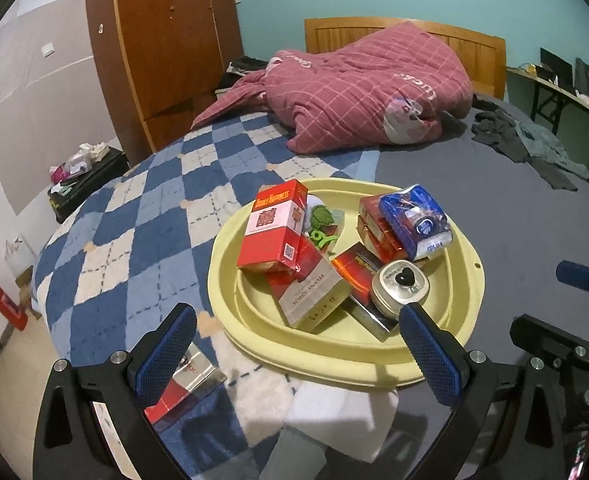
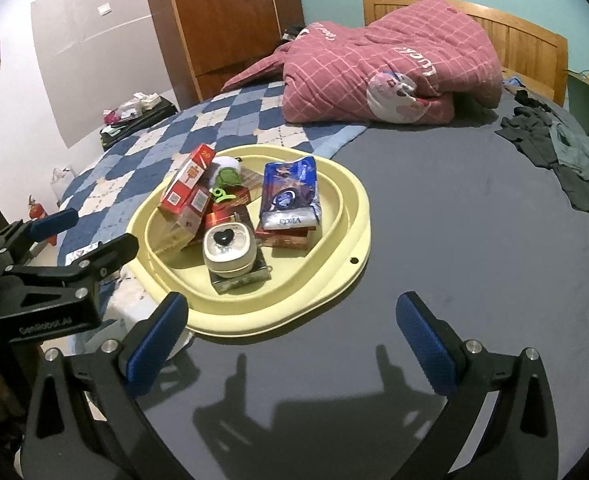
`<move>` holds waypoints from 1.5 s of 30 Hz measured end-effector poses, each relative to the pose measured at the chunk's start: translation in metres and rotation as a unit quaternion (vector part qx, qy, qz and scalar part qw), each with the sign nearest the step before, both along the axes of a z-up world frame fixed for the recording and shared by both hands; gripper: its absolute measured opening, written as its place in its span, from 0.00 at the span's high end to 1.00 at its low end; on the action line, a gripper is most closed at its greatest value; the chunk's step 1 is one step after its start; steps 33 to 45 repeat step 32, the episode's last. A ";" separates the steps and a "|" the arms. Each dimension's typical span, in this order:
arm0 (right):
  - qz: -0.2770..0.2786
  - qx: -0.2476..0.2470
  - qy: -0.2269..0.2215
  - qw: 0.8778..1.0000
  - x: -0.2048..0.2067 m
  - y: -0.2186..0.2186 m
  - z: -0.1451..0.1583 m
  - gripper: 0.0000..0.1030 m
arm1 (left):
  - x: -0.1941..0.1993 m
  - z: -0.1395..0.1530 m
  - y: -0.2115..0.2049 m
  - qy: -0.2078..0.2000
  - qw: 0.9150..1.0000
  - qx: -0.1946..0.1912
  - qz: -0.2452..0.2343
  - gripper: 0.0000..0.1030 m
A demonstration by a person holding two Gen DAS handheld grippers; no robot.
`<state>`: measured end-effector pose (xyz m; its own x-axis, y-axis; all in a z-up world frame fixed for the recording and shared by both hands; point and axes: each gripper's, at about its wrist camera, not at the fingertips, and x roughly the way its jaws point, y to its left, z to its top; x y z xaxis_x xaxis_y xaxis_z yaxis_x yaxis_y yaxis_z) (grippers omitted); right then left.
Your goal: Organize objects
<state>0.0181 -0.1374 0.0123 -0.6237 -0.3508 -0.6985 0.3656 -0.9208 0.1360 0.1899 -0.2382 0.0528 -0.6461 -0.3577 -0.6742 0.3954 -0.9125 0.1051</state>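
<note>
1. Yellow plastic basin (image 1: 346, 354) sits on the bed, heaped: red cigarette carton (image 1: 274, 232) leaning on a second red-and-white pack (image 1: 310, 296), blue tissue pack (image 1: 414, 220) on stacked red boxes, round tin with a heart knob (image 1: 400, 288) nearest the basin's front rim.
2. Risk, as judged: the pile is loose and tilted; a nudge from either tool could topple the carton or roll the tin out of the basin.
3. Left gripper (image 1: 298, 344): fingers spread wide, holding nothing; basin front rim lies between them.
4. One red pack (image 1: 182, 384) lies outside the basin, just beside its left front rim, under the left finger (image 1: 166, 356).
5. Right gripper (image 2: 292, 340): fingers apart, empty, over grey sheet near the basin's right front rim.
</note>
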 end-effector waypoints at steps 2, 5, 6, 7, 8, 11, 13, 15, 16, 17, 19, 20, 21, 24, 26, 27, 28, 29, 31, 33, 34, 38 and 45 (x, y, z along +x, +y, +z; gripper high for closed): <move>-0.001 0.000 -0.002 1.000 -0.001 0.001 -0.001 0.00 | 0.001 0.000 -0.001 0.000 1.000 0.002 0.001 0.00; 0.000 0.001 -0.002 1.000 -0.001 0.000 -0.002 0.00 | 0.000 -0.001 -0.002 -0.002 1.000 0.005 0.002 0.00; 0.000 0.001 -0.002 1.000 -0.001 -0.001 -0.002 0.00 | 0.000 -0.001 -0.003 -0.003 1.000 0.007 0.002 0.00; 0.001 0.001 -0.002 1.000 -0.001 0.000 -0.002 0.00 | 0.000 -0.002 -0.004 -0.004 1.000 0.009 0.002 0.00; 0.002 0.002 -0.002 1.000 0.000 -0.001 -0.002 0.00 | -0.001 -0.002 -0.005 -0.004 1.000 0.010 0.001 0.00; 0.003 0.006 -0.002 1.000 0.000 -0.002 -0.004 0.00 | -0.003 -0.002 -0.005 -0.007 1.000 0.012 -0.003 0.00; 0.004 0.005 -0.004 1.000 -0.001 -0.002 -0.006 0.00 | -0.003 -0.002 -0.005 -0.009 1.000 0.010 -0.005 0.00; 0.004 0.006 -0.005 1.000 -0.001 -0.002 -0.006 0.00 | -0.004 -0.003 -0.005 -0.011 1.000 0.007 -0.006 0.00; 0.004 0.006 -0.005 1.000 -0.001 -0.003 -0.007 0.00 | -0.004 -0.003 -0.005 -0.011 1.000 0.008 -0.006 0.00; 0.005 0.007 -0.005 1.000 -0.001 -0.003 -0.007 0.00 | -0.004 -0.003 -0.005 -0.011 1.000 0.009 -0.006 0.00; 0.004 0.006 -0.004 1.000 -0.001 -0.003 -0.007 0.00 | -0.004 -0.003 -0.005 -0.011 1.000 0.011 -0.006 0.00; 0.004 0.006 -0.005 1.000 -0.001 -0.003 -0.007 0.00 | -0.004 -0.003 -0.005 -0.011 1.000 0.012 -0.005 0.00; 0.004 0.006 -0.005 1.000 -0.001 -0.003 -0.007 0.00 | -0.004 -0.003 -0.005 -0.010 1.000 0.013 -0.005 0.00; 0.004 0.009 -0.005 1.000 -0.001 -0.003 -0.008 0.00 | -0.004 -0.003 -0.006 -0.010 1.000 0.015 -0.005 0.00; 0.003 0.010 -0.007 1.000 -0.002 -0.003 -0.009 0.00 | -0.003 -0.003 -0.007 -0.011 1.000 0.013 -0.003 0.00; 0.003 0.010 -0.008 1.000 -0.002 -0.002 -0.009 0.00 | -0.004 -0.003 -0.007 -0.012 1.000 0.013 -0.003 0.00; 0.001 0.010 -0.007 1.000 -0.002 -0.002 -0.009 0.00 | -0.004 -0.004 -0.007 -0.013 1.000 0.013 -0.005 0.00; 0.001 0.010 -0.008 1.000 -0.002 -0.002 -0.009 0.00 | -0.005 -0.004 -0.008 -0.014 1.000 0.012 -0.006 0.00; 0.003 0.011 -0.007 1.000 -0.002 -0.002 -0.009 0.00 | -0.005 -0.004 -0.007 -0.013 1.000 0.010 -0.010 0.00; 0.004 0.011 -0.007 1.000 -0.002 -0.002 -0.009 0.00 | -0.005 -0.004 -0.006 -0.012 1.000 0.011 -0.013 0.00; 0.004 0.011 -0.007 1.000 -0.002 -0.002 -0.009 0.00 | -0.005 -0.004 -0.006 -0.012 1.000 0.011 -0.013 0.00; 0.004 0.011 -0.007 1.000 -0.002 -0.002 -0.009 0.00 | -0.005 -0.004 -0.006 -0.012 1.000 0.011 -0.013 0.00; 0.004 0.011 -0.007 1.000 -0.002 -0.002 -0.009 0.00 | -0.005 -0.004 -0.006 -0.012 1.000 0.011 -0.013 0.00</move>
